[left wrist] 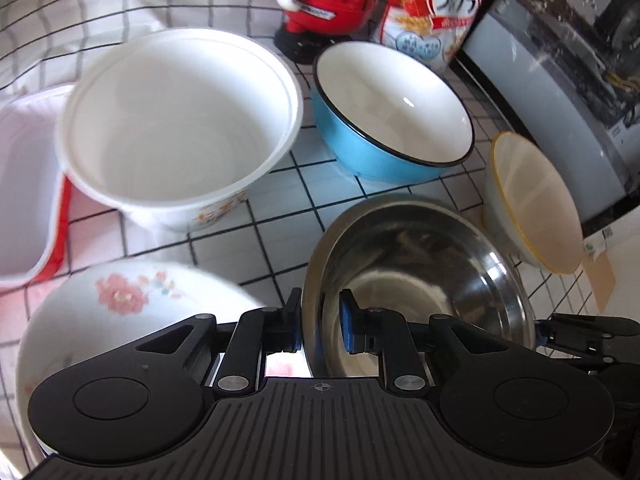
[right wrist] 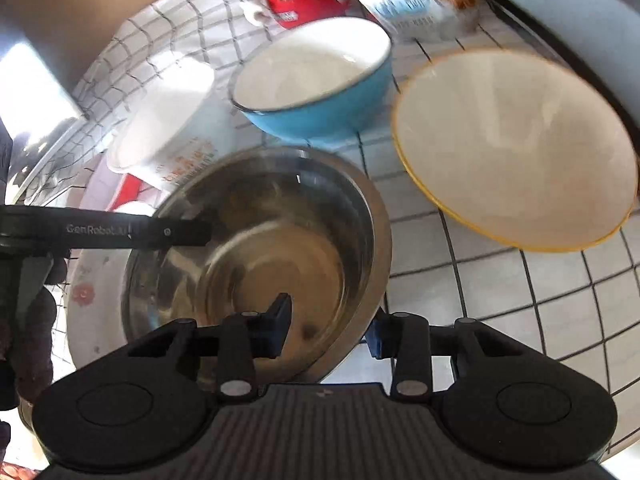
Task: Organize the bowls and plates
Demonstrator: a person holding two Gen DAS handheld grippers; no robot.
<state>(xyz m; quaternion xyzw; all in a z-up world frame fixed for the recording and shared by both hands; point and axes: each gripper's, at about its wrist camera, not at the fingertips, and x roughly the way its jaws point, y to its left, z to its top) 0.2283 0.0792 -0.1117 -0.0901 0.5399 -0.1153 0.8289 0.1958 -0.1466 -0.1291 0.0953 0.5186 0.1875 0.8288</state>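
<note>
Right under our lens sits the left gripper (left wrist: 320,326), its blue-padded fingers straddling the near rim of the steel bowl (left wrist: 416,276), one pad outside the wall and one inside, pinching that rim between them. Over on the right wrist view, our right gripper (right wrist: 330,330) straddles the opposite rim of that same steel bowl (right wrist: 260,248), one finger inside, the other outside the wall; whether those pads actually press on the metal we cannot tell through the blur. So we have the bowl flanked from both sides, and it sits tilted, its left edge overlapping the floral plate (left wrist: 120,312), white with a pink flower print.

Looking past it across the checked tablecloth (left wrist: 280,232): a blue bowl (left wrist: 384,120) with a white inside and dark rim stands behind the steel one, apart from it. To its left we see the tall white pot (left wrist: 180,120) with an orange pattern low on its side. To the right, a cream bowl (left wrist: 536,200) with a yellow rim stands just beside the steel bowl. A red figurine (left wrist: 324,0) and a cereal bag (left wrist: 436,12) line the back, with a grey appliance (left wrist: 560,92) at the right edge.
</note>
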